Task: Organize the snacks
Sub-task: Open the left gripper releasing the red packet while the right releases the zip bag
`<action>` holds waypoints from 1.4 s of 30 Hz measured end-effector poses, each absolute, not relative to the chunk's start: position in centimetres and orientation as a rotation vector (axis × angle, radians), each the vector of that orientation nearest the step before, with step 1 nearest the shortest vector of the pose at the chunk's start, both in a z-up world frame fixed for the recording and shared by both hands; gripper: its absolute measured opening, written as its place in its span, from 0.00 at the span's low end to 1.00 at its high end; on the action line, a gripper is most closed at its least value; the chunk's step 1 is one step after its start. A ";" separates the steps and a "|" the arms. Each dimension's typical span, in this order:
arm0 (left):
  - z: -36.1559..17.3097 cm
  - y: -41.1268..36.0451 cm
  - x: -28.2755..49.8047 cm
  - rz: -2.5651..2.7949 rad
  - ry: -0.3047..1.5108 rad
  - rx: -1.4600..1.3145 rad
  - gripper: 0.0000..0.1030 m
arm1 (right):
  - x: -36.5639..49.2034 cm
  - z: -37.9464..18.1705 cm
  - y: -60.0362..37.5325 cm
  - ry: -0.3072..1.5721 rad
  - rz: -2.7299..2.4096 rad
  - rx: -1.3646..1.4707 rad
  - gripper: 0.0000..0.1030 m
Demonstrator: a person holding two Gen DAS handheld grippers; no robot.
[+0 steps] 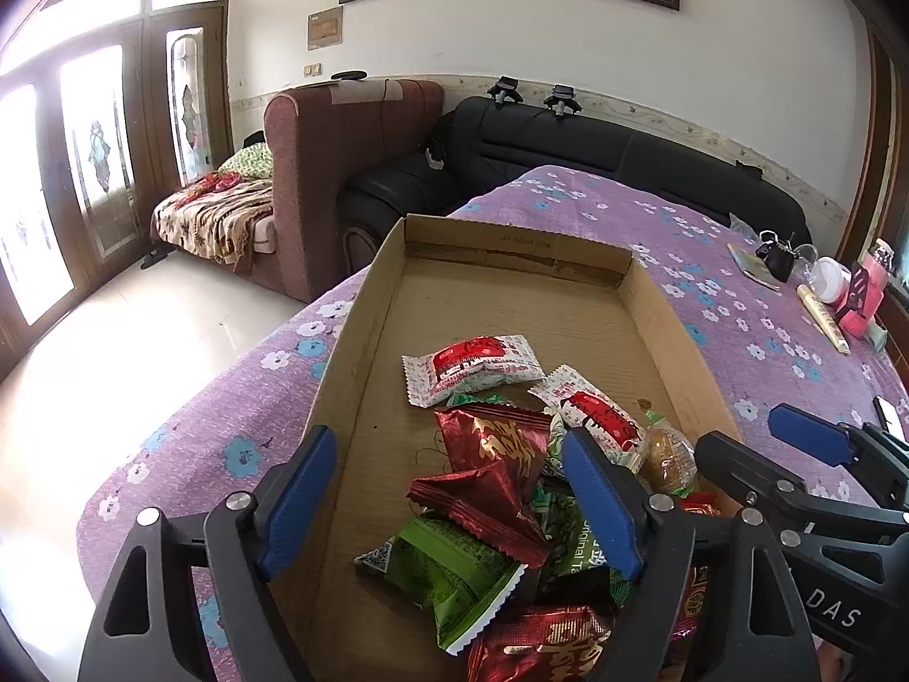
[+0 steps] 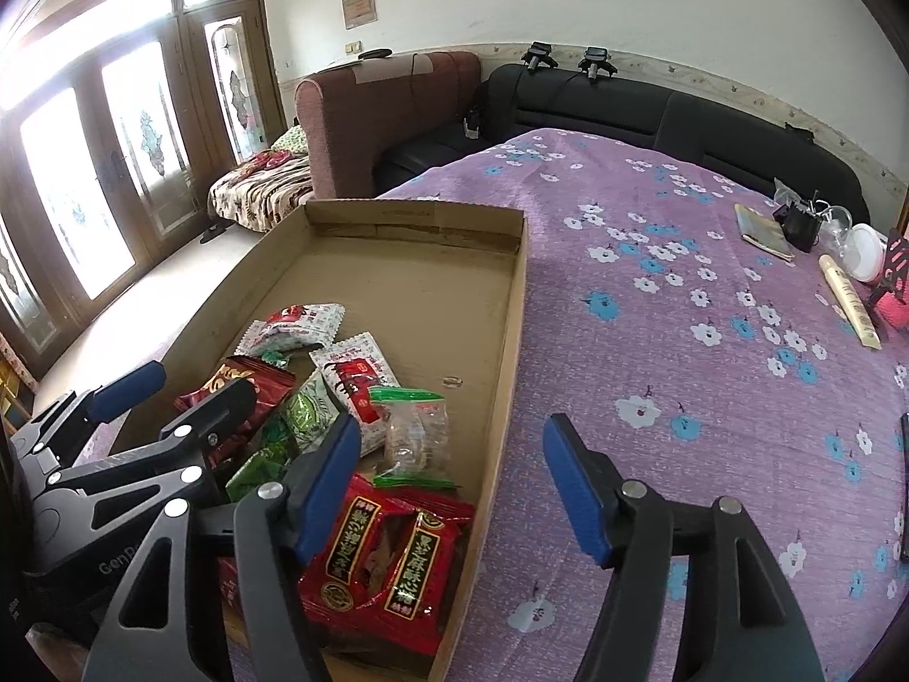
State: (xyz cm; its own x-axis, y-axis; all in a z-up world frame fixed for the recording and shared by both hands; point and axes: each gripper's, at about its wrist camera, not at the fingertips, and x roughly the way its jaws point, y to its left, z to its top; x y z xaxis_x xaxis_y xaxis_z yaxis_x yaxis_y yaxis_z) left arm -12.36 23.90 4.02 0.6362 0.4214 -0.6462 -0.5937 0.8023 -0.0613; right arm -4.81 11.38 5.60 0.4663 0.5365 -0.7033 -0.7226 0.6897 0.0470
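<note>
A shallow cardboard tray (image 1: 511, 250) lies on the purple flowered tablecloth (image 2: 682, 341). Its near end holds a loose heap of snacks: two white-and-red packets (image 1: 471, 366), dark red packets (image 1: 500, 443), green packets (image 1: 449, 574), a clear packet with green ends (image 2: 415, 432) and red packets with black labels (image 2: 386, 557). My left gripper (image 1: 451, 500) hangs open over the heap, its left finger above the tray's left wall. My right gripper (image 2: 454, 489) is open astride the tray's right wall. Neither holds anything.
At the table's far right stand a white jar (image 2: 863, 253), a cream tube (image 2: 849, 301), a black clip holder (image 2: 798, 227) and a pink item (image 2: 892, 284). A black sofa (image 1: 568, 142) and a brown armchair (image 1: 352, 170) lie beyond the table.
</note>
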 end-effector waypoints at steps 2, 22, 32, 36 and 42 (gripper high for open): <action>4.1 23.8 -12.4 0.595 0.658 -0.277 0.87 | -4.9 5.7 11.2 0.748 0.779 -0.275 0.67; 6.5 21.8 -14.7 0.668 0.538 -0.192 0.99 | -6.4 6.5 8.2 0.689 0.708 -0.294 0.85; 6.9 20.4 -15.7 0.682 0.542 -0.097 0.99 | -7.8 6.8 5.5 0.608 0.687 -0.255 0.95; 6.9 19.9 -16.0 0.656 0.547 -0.082 0.99 | -8.1 6.7 5.0 0.574 0.691 -0.251 0.95; 7.0 19.7 -16.6 0.675 0.562 -0.051 0.99 | -9.6 6.8 4.7 0.497 0.752 -0.254 0.97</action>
